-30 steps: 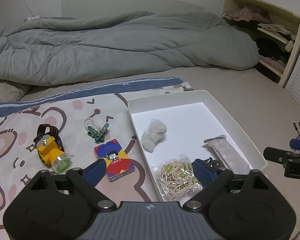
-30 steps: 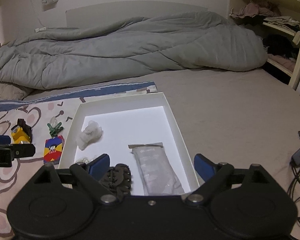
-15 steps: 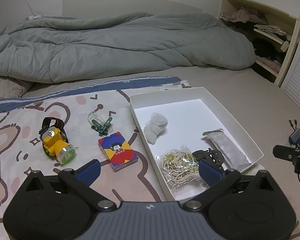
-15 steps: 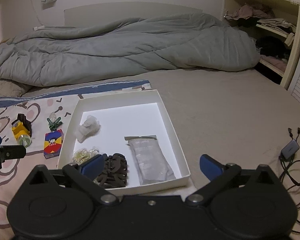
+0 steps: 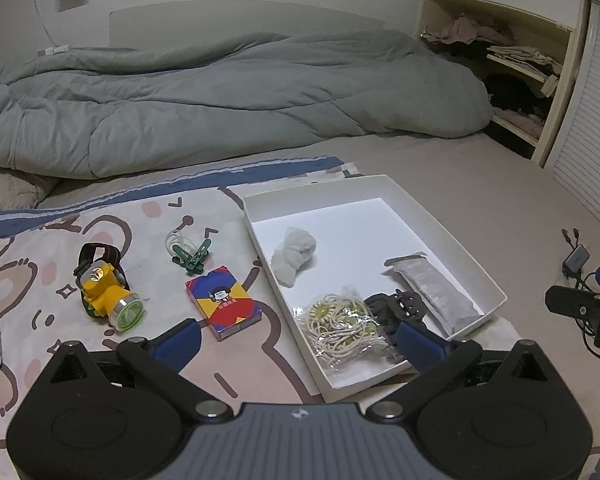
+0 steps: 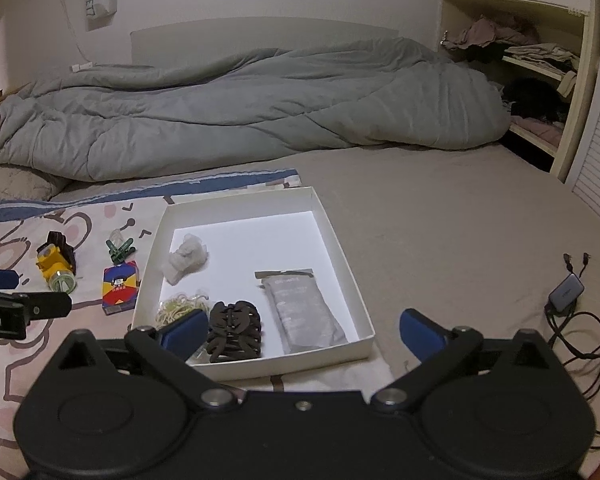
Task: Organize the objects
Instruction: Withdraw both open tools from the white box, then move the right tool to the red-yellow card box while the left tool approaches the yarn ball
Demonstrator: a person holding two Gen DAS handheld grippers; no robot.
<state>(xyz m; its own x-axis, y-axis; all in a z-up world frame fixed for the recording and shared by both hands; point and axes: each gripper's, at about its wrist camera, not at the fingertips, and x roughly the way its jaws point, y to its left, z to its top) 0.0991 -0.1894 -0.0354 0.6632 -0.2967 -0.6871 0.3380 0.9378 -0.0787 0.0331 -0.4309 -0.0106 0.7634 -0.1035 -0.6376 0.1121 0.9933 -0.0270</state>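
Left gripper (image 5: 298,338) spread wide, nothing between jaws; jaws had just been opening. Right gripper (image 6: 302,330) same, spread, empty.

White tray (image 6: 340,240) lay on bed. Inside it: white wad (image 6: 186,258) far left, rubber band bag (image 5: 342,326) near left, black hair claw (image 6: 234,330) near middle, grey pouch (image 6: 304,312) right.

Left of tray, on cartoon sheet (image 5: 40,248): card box (image 5: 223,307), green clips (image 5: 192,256), yellow headlamp (image 5: 106,294).

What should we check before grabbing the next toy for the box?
1. Left gripper open, nothing in it: ok.
2. Right gripper open, nothing in it: ok.
3. Box has bare floor at the far end: ok.
4. Hair claw and rubber bands lie inside the box: ok.
5. Headlamp, card box and clips lie on the blanket outside the box, nothing on top of them: ok.
6. How heavy the headlamp is: cannot tell.
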